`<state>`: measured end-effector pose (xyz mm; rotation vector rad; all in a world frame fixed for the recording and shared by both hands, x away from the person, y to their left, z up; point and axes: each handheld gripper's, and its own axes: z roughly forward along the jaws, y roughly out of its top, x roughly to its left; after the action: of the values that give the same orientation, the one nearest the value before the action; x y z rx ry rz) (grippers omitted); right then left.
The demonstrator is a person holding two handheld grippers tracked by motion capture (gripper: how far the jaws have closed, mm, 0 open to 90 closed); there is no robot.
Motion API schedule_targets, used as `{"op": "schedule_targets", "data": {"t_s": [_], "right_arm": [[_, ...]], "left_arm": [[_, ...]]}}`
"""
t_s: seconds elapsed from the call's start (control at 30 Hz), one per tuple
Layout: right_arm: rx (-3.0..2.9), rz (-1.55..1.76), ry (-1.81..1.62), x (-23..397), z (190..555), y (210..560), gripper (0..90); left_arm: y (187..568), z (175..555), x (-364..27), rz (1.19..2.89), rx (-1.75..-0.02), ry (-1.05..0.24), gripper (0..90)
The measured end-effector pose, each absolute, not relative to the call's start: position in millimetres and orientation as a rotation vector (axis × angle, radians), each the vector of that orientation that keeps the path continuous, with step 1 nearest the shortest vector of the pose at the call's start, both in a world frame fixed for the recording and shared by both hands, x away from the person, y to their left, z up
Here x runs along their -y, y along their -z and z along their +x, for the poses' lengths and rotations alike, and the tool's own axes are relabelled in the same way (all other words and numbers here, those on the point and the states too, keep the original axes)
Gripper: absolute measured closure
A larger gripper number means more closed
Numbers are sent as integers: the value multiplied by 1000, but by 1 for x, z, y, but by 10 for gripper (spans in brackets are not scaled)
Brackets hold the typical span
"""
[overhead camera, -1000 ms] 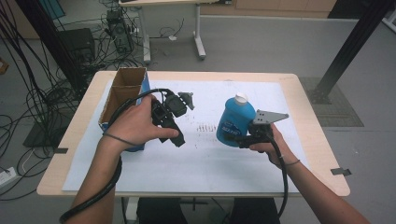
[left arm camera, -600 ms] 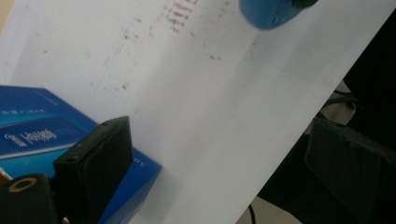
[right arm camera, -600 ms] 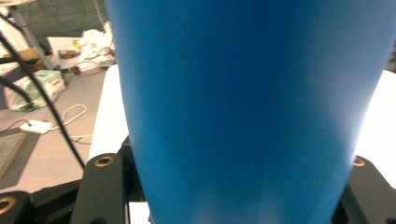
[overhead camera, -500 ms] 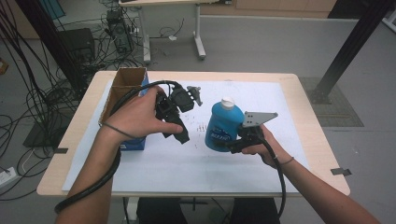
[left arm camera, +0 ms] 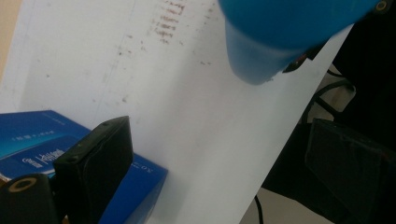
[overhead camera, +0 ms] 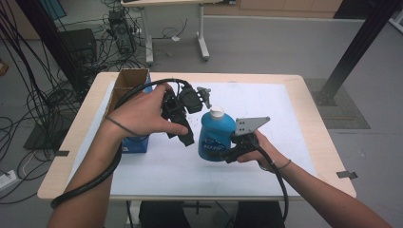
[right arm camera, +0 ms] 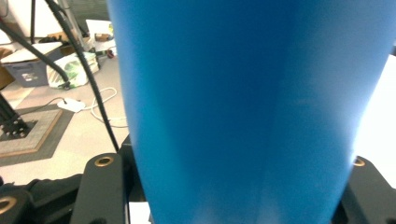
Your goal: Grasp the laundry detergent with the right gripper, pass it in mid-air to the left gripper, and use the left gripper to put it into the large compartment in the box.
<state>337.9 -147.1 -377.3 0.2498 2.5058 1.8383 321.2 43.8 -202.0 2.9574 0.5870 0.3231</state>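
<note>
Bottle (overhead camera: 216, 134) clamped in right gripper (overhead camera: 227, 153), lifted off table (overhead camera: 294, 142); left gripper (overhead camera: 186, 137) wide beside it, blue box (left arm camera: 28, 144) below.

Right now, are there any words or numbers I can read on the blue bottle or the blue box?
Blue bottle, held in the right gripper: a white label with lettering, too blurred to read.
Blue box, left gripper view: pale lettering on its top, too small and tilted to read.
White table cover: faint marks, not legible.
</note>
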Motion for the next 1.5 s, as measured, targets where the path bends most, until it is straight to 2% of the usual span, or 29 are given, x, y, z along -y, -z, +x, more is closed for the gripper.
{"op": "schedule_targets", "data": {"t_s": [0.6, 1.5], "right_arm": [[-2562, 116, -1808, 123, 330, 374, 400], [-2577, 28, -1786, 104, 326, 373, 400]], "left_arm": [[199, 311, -27, 3031, -381, -206, 81], [203, 312, -19, 3112, -337, -100, 96]]}}
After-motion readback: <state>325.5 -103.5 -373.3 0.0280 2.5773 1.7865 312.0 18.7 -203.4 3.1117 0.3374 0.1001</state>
